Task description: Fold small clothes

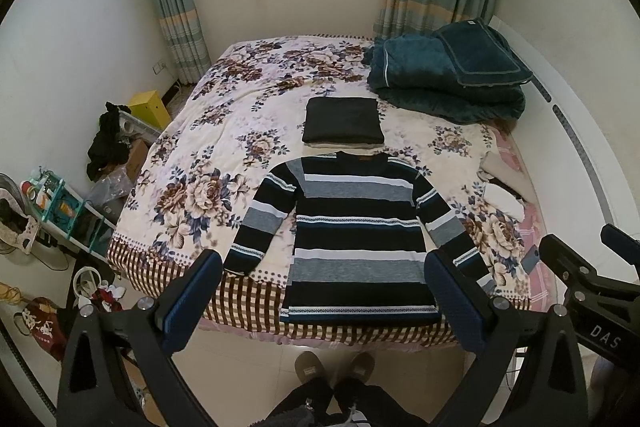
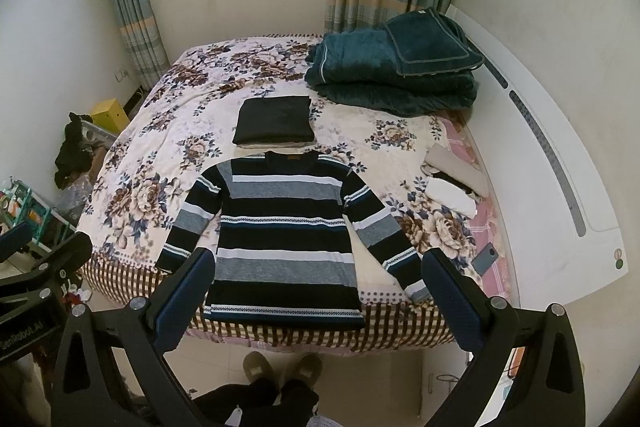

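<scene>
1. Striped sweater (image 1: 356, 231) spread flat and face up at the near edge of the floral bedspread (image 1: 224, 131), hem toward 6 o'clock, collar toward 12, both sleeves angled out toward 7 and 5 o'clock. Not yet folded, by the look of it: no crease, no sleeve tucked in.
2. Just beyond the collar, at 12 o'clock, a dark folded garment (image 1: 343, 120) squared on top of a pale layer; probably earlier work of the same kind, so part done and this sweater left.
3. Further pieces to come, perhaps: a loose pile of pale clothes (image 2: 456, 183) at 3 o'clock of the sweater, well apart from it.
4. Left gripper (image 1: 326, 299) held above the floor short of the bed edge, aimed down at the hem, fingers spread wide, clamped on nothing.
5. Right gripper (image 2: 316, 301) alongside in the same pose, fingers likewise wide apart and empty, framing the hem.
6. Slippered feet (image 1: 334, 367) on the tiles at 6 o'clock, close to the bed.
</scene>
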Demonstrator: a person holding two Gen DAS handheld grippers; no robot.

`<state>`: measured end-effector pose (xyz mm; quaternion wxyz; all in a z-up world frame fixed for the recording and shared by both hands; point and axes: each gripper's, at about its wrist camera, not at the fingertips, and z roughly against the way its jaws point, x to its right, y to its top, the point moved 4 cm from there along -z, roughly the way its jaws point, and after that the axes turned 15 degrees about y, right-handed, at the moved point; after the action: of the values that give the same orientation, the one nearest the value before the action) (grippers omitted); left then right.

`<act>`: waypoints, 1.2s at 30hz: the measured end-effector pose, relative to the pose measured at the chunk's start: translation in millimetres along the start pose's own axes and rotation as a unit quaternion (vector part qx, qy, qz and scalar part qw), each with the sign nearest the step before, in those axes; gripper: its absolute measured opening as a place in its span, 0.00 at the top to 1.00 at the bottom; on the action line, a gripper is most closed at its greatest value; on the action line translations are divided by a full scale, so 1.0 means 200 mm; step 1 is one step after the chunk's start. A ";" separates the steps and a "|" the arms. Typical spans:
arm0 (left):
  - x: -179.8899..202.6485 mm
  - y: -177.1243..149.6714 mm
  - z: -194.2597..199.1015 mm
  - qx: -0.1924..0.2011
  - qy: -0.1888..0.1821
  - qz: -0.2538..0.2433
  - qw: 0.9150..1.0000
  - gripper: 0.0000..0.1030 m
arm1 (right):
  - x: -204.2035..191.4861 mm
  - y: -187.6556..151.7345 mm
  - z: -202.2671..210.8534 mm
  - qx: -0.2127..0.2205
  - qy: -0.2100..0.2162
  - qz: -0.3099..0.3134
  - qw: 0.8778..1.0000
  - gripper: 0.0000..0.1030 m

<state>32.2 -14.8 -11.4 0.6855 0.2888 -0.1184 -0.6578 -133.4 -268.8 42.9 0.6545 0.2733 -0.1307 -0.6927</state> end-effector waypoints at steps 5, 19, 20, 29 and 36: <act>0.00 0.02 0.02 0.005 -0.004 0.001 1.000 0.00 | 0.00 0.00 0.01 0.002 0.001 0.000 1.000 0.00; -0.02 0.00 0.02 0.007 -0.007 0.003 1.000 0.00 | -0.01 0.04 0.03 0.004 -0.001 0.001 1.000 0.00; -0.02 0.00 0.02 0.007 -0.008 0.003 1.000 0.00 | -0.01 0.04 0.03 0.005 -0.001 0.001 1.000 0.00; -0.02 0.00 0.01 0.009 -0.007 0.004 1.000 0.00 | 0.00 0.03 0.03 0.006 -0.001 0.002 1.000 0.00; -0.01 0.00 0.01 0.009 -0.008 0.004 1.000 0.00 | -0.02 0.06 0.04 0.008 -0.003 0.002 1.000 0.00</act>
<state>31.3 -13.0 -8.6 0.6840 0.2892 -0.1315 -0.6566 -127.5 -268.1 55.9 0.6537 0.2762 -0.1382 -0.6909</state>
